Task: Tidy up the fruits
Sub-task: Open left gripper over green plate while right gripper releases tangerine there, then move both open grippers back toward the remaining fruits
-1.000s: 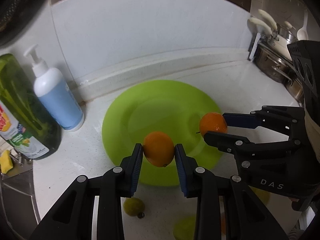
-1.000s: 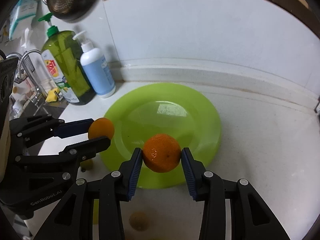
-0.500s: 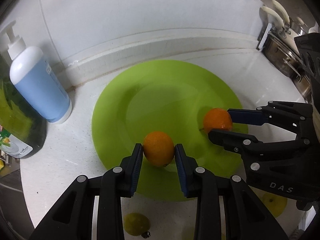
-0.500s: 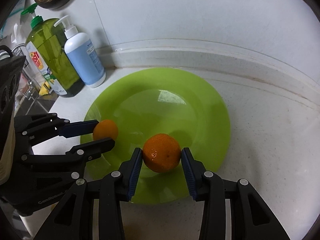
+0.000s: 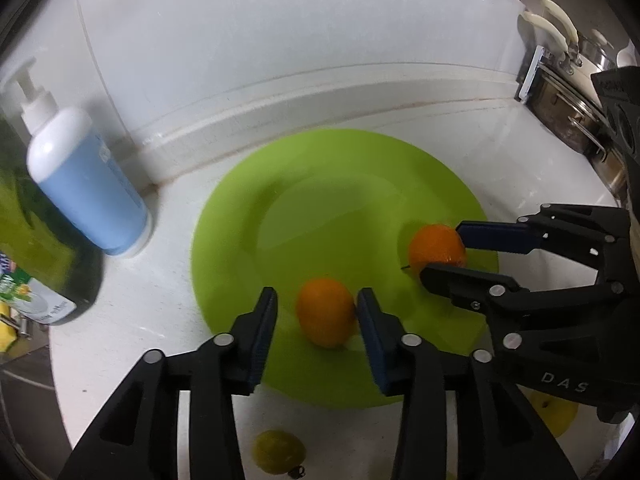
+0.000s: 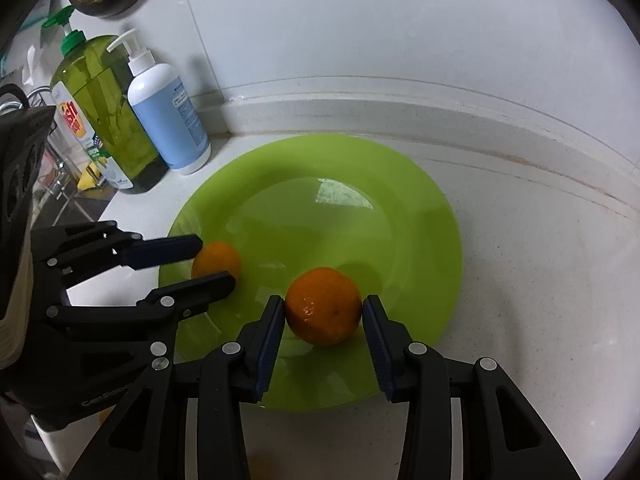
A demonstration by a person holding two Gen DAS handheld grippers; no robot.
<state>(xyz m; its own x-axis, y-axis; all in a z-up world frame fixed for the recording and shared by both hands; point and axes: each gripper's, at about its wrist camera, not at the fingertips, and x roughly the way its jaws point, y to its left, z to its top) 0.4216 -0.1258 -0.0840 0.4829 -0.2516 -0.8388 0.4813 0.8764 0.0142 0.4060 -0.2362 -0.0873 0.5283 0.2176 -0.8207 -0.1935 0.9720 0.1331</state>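
Left wrist view gives me the green plate [image 5: 320, 168] on the white tabletop [image 5: 520, 152], and on it sit two oranges. The near orange [image 5: 326, 312] rests on the plate's front part, between the fingers of my left gripper [image 5: 316, 320]. Those jaws are opening: there is a clear gap on the left side, while the right pad sits just beside or touching the fruit, I cannot tell which. The second orange [image 5: 438, 250] lies toward the plate's right edge, pinched between the pads of my right gripper [image 5: 444, 252].

From the right wrist view, that right gripper [image 6: 324, 312] has both blue pads against its orange [image 6: 323, 305], which rests on the plate [image 6: 400, 200]. The left gripper [image 6: 208, 260] stands spread around the other orange [image 6: 218, 260] near the plate's left rim.

Behind the plate stand a blue pump bottle [image 6: 170, 120] and a green soap bottle [image 6: 104, 112]. A small yellow-green fruit [image 5: 280, 450] lies on the tabletop in front of the plate.
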